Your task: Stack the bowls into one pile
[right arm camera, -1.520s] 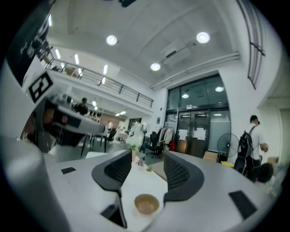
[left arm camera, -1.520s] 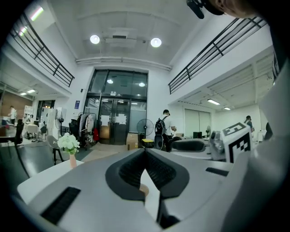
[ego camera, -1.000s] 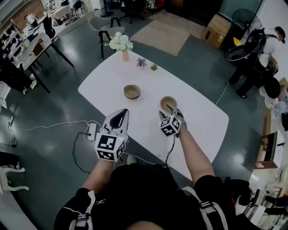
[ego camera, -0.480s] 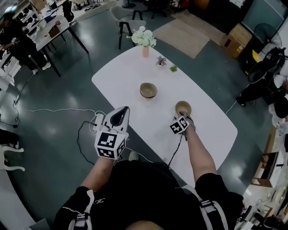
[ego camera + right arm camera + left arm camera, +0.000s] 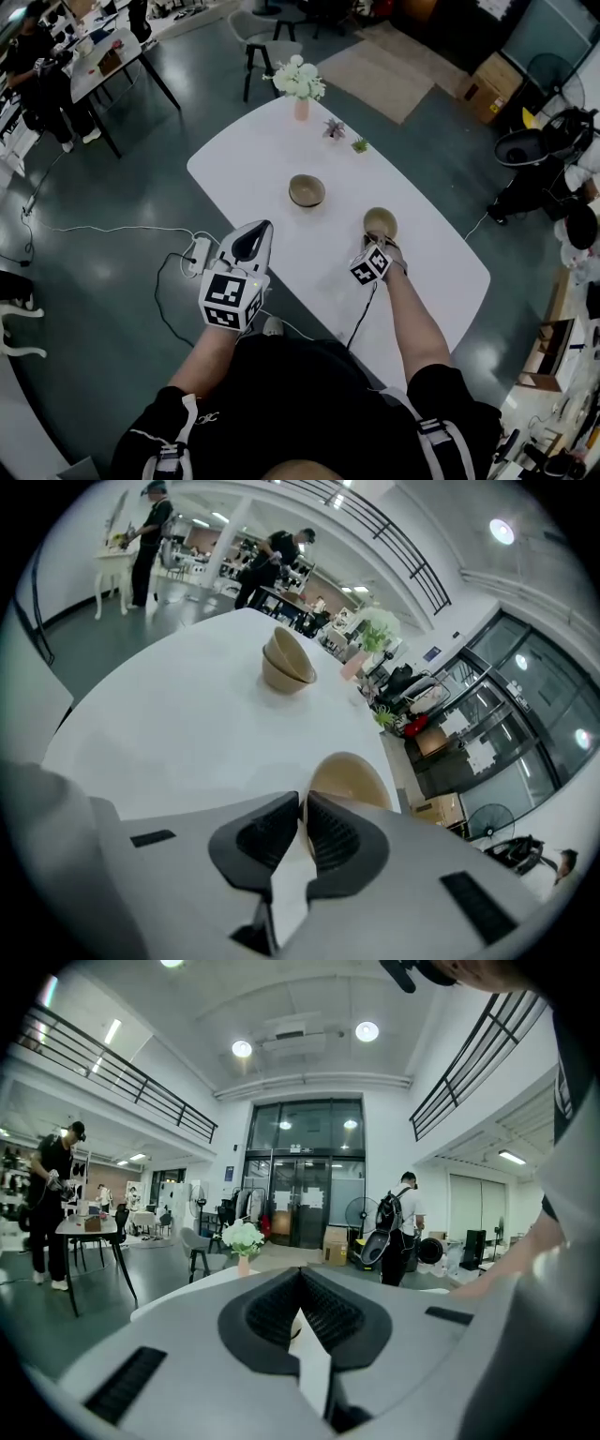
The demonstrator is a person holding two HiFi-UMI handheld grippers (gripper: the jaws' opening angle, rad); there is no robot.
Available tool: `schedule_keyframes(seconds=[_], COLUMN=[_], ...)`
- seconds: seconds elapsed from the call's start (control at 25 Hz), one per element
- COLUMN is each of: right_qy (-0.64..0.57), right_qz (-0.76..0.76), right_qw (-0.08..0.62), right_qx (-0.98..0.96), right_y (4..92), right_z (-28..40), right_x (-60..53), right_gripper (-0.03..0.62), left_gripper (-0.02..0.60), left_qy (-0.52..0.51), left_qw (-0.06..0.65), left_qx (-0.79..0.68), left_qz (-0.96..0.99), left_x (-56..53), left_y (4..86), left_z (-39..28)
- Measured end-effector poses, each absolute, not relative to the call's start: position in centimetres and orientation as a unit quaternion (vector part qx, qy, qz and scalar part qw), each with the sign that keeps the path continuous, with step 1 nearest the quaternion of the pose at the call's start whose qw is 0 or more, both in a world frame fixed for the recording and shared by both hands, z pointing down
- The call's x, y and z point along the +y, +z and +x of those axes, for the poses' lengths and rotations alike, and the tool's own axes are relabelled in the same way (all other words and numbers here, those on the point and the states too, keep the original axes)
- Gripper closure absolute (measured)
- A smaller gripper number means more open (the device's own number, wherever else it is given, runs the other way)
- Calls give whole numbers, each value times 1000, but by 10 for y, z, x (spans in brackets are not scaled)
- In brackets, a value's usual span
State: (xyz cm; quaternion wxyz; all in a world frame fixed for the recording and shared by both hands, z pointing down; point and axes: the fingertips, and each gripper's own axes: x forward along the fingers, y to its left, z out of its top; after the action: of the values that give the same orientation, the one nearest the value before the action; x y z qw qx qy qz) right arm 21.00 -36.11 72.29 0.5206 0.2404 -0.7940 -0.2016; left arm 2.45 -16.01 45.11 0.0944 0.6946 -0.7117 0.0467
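White and oval, the surface (image 5: pixel 253 150) stands in an open hall with a dark glossy floor (image 5: pixel 122 216). At the left, the left gripper (image 5: pixel 257 232) hangs over the near edge, its jaws pressed together with nothing between them. Near the middle sits the pile of two bowls (image 5: pixel 307 190), one nested in the other. To its right and nearer us is the single bowl (image 5: pixel 380 221), well apart from the pile. The right gripper (image 5: pixel 377 242) points steeply down at its near rim. Its jaws have just been closing and now stand narrow with the rim between them. They seem to pinch it, though the contact itself is hard to make out.

We judge the step in hand to be taking hold of this bowl. A grip on one thin rim may let the bowl tip, so we should clamp firmly and lift straight up. Then we carry it left, low and level, and lower it centred over the pile. The left gripper could steady the pile. Bare surface lies between the bowls, so nothing blocks the way. The vase of white flowers (image 5: pixel 299 82) and the small potted plants (image 5: pixel 335 128) stand well clear at the far end.
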Motion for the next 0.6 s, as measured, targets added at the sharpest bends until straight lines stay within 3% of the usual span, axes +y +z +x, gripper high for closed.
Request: schedule_keyframes(seconds=[0.6], right_qy=[-278], right_qz=[187], right_qw=[410], right_qx=[-848], right_y=[623], right_z=[92], right_x=[-339], right_gripper=[549], left_gripper=[569], left_qy=[33], left_qw=[92], left_qx=[-733], left_qz=[673], left_x=[-137], left_y=[450], left_z=[-9])
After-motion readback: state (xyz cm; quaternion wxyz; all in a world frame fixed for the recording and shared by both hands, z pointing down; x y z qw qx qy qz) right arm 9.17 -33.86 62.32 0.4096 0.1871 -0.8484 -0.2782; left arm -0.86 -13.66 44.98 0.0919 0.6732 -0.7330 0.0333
